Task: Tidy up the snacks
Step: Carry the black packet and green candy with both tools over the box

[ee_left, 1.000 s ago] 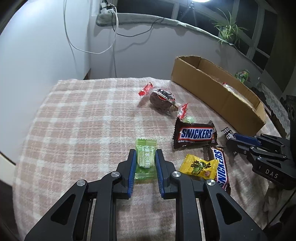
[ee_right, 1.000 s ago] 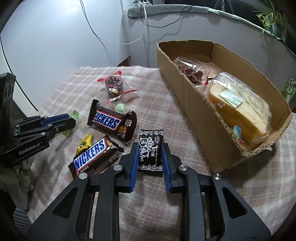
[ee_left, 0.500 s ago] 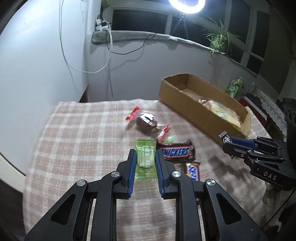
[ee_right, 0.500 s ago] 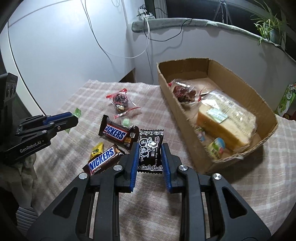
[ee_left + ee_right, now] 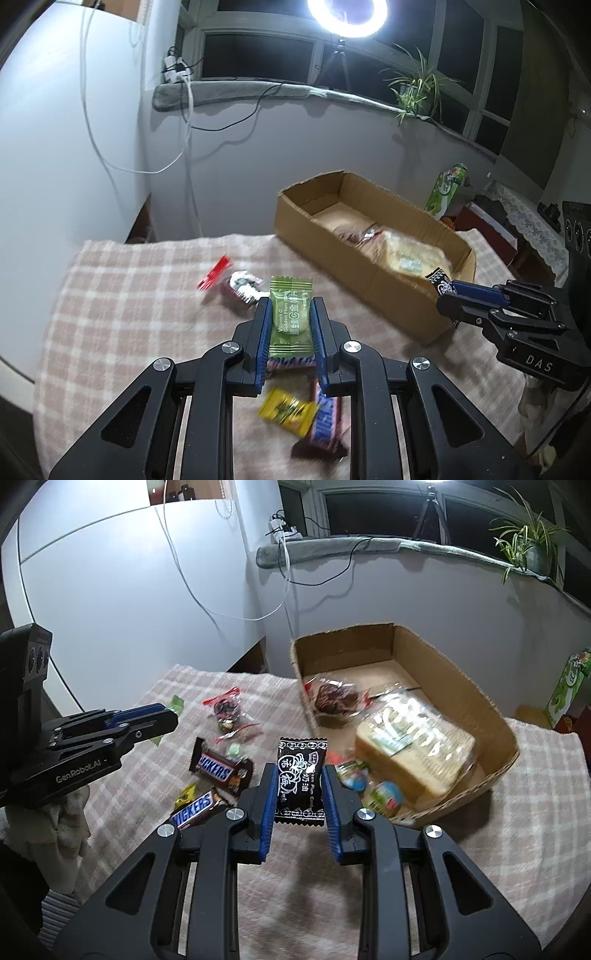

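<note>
My left gripper [image 5: 290, 308] is shut on a green candy packet [image 5: 290, 317] and holds it in the air above the checked tablecloth [image 5: 129, 314]. My right gripper [image 5: 299, 775] is shut on a black candy packet [image 5: 301, 779], lifted beside the near left corner of the cardboard box [image 5: 491, 709]. The box [image 5: 399, 291] holds a wrapped bread loaf [image 5: 413, 746], a dark snack bag [image 5: 332, 698] and small candies. On the cloth lie two Snickers bars [image 5: 218, 766] [image 5: 197, 806], a yellow candy [image 5: 288, 410] and a red-tied snack bag [image 5: 225, 709].
A white wall with hanging cables [image 5: 192, 587] stands behind the table. A green carton [image 5: 569, 690] stands to the right of the box. A window sill with a plant [image 5: 413, 92] and a ring light [image 5: 347, 14] are at the back.
Both grippers have risen from the tablecloth with their candy packets held and moved toward the box. The snacks on the cloth lie lower in both views.
</note>
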A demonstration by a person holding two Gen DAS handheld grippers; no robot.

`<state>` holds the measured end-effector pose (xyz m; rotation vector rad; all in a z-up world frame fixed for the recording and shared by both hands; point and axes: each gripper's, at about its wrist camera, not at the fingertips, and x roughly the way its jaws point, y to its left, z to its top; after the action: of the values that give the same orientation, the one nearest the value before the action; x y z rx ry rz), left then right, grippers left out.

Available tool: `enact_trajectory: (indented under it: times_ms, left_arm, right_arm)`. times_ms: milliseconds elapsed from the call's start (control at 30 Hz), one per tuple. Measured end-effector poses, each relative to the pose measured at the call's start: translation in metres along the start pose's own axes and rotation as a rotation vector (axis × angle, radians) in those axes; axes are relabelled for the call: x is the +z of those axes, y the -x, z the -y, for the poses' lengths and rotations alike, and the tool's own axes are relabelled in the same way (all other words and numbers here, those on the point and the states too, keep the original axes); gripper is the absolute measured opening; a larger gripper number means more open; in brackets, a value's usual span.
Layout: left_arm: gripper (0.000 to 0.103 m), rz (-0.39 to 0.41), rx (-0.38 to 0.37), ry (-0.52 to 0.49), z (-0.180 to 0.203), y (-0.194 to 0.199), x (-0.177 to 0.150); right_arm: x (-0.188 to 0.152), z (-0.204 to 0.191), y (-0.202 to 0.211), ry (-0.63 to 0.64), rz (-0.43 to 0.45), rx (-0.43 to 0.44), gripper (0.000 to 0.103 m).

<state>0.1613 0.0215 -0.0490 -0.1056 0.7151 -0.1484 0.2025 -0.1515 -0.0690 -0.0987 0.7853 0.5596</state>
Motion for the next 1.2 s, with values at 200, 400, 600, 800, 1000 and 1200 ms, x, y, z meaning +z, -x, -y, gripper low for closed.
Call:
enact_trajectory:
  times_ms: [200, 400, 600, 800, 1000, 1200]
  left_arm:
    - [0.019, 0.003, -0.041, -0.006, 0.016, -0.017, 0.017]
    - [0.019, 0.002, -0.061, -0.019, 0.029, -0.035, 0.033]
    - [0.019, -0.009, -0.048, -0.034, 0.035, -0.056, 0.050]
    - [0.019, -0.021, -0.044, -0.033, 0.037, -0.078, 0.067]
    - [0.019, -0.042, -0.040, -0.046, 0.043, -0.100, 0.078]
    - [0.019, -0.061, -0.033, -0.057, 0.047, -0.116, 0.082]
  right_arm:
    - [0.012, 0.019, 0.004, -0.023, 0.021, -0.008, 0.025]
    - [0.024, 0.042, 0.002, -0.043, 0.031, -0.035, 0.025]
    - [0.037, 0.070, -0.005, -0.070, 0.038, -0.077, 0.025]
    - [0.047, 0.094, -0.018, -0.097, 0.026, -0.090, 0.025]
    - [0.051, 0.109, -0.030, -0.108, 0.012, -0.099, 0.025]
    - [0.052, 0.118, -0.038, -0.114, -0.001, -0.106, 0.025]
